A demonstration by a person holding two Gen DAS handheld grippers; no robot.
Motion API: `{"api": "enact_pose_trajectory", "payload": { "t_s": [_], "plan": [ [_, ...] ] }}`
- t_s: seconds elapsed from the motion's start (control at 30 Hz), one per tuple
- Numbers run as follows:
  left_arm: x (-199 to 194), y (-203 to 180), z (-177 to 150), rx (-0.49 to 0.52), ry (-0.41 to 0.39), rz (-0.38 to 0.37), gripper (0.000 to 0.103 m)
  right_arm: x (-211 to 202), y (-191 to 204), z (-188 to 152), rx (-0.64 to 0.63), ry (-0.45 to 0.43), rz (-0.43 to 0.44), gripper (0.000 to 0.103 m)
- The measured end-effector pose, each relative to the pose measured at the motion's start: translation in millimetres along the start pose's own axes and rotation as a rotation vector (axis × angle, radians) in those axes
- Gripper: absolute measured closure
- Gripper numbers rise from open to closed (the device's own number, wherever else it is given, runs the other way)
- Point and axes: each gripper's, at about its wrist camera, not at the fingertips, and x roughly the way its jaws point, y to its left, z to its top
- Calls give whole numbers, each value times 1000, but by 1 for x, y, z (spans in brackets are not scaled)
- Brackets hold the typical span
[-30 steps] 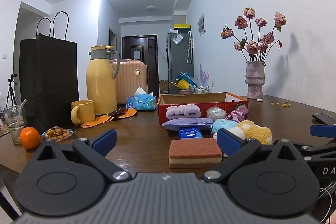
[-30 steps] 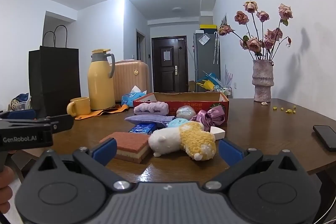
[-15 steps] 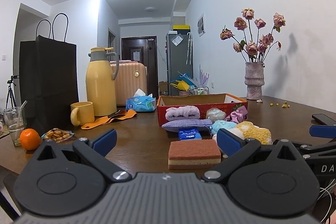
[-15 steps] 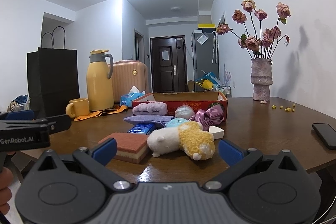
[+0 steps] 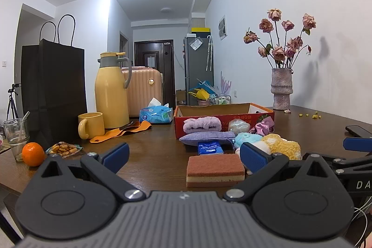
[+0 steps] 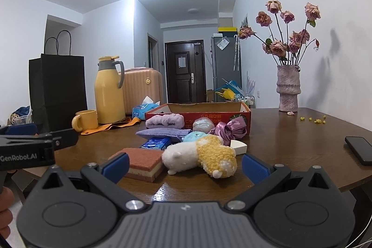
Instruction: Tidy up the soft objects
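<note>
Soft things lie in a heap on the brown table in front of an open red cardboard box [image 5: 223, 109] [image 6: 202, 108]: a brown-and-cream sponge [image 5: 215, 169] [image 6: 141, 160], a white-and-yellow plush toy [image 6: 202, 158] [image 5: 279, 145], a teal plush [image 5: 246, 138], a lilac pouch [image 5: 207, 137] [image 6: 162, 133], a lilac headband [image 5: 201, 126] [image 6: 166, 120], a pink satin bow [image 6: 229, 129] and a blue packet [image 5: 210, 147]. My left gripper [image 5: 183, 155] is open and empty, just short of the sponge. My right gripper [image 6: 184, 163] is open and empty, just short of the plush toy.
On the left stand a yellow thermos [image 5: 111, 91], a yellow mug [image 5: 91, 124], a black paper bag [image 5: 53, 90], a glass [image 5: 16, 134], an orange [image 5: 33, 153] and snacks [image 5: 64, 148]. A tissue pack [image 5: 155, 114], a flower vase [image 6: 288, 90] and a phone [image 6: 359, 149] are also on the table.
Both views have shifted only slightly; the grippers stay open and the objects have not moved.
</note>
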Motion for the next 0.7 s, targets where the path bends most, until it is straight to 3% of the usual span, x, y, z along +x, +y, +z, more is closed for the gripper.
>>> {"api": "enact_pose_trajectory", "payload": {
  "t_s": [0.7],
  "plan": [
    [1,0,-1,3,1,0,0,0,1,-2,-7,-2,-2,0]
  ]
}}
